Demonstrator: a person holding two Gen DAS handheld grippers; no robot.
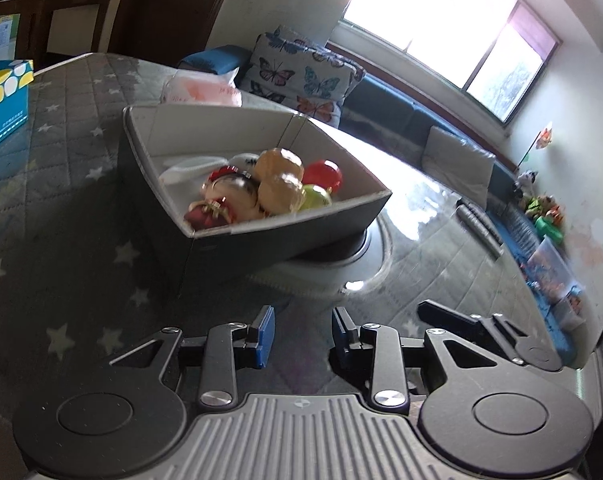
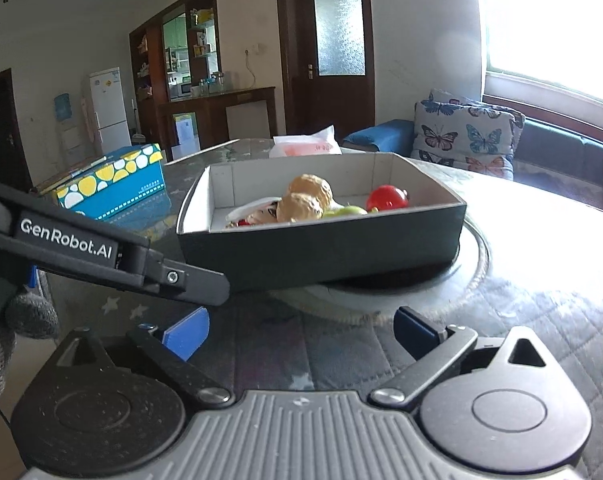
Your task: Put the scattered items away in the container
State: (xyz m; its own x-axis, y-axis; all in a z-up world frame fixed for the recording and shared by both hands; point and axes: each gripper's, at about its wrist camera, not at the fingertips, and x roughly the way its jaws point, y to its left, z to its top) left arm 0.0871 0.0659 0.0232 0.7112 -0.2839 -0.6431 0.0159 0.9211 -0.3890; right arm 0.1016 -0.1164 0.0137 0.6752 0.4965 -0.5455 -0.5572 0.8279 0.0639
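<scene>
The container (image 1: pixel 261 236), a dark box w/ pale inner walls, is set on a round turntable (image 1: pixel 353 248) at the middle of the desk (image 1: pixel 61 208), which is covered w/ a grey star-print quilted cloth. Inside the container are seen two tan knobbly balls (image 1: pixel 281 180), a red ball (image 1: pixel 323 172), a green ball (image 1: pixel 315 196), a white item & some red-and-gold pieces toward its near corner; exact types can't be told, the frame being blurred. Nothing loose is seen on the desk just in front of the container.

The left tool (image 1: pixel 303 336) is held low, near side of the container, pads apart, nothing between them. The right tool (image 2: pixel 301 332) is likewise held on the container's near side, pads spread wide, nothing between.

Left of the container a blue box w/ yellow & white spots (image 2: pixel 113 184) is seen; behind the container, a pale plastic bag (image 2: pixel 307 144). Beyond that, a butterfly-print cushion (image 2: pixel 465 136) is seen on a sofa.
</scene>
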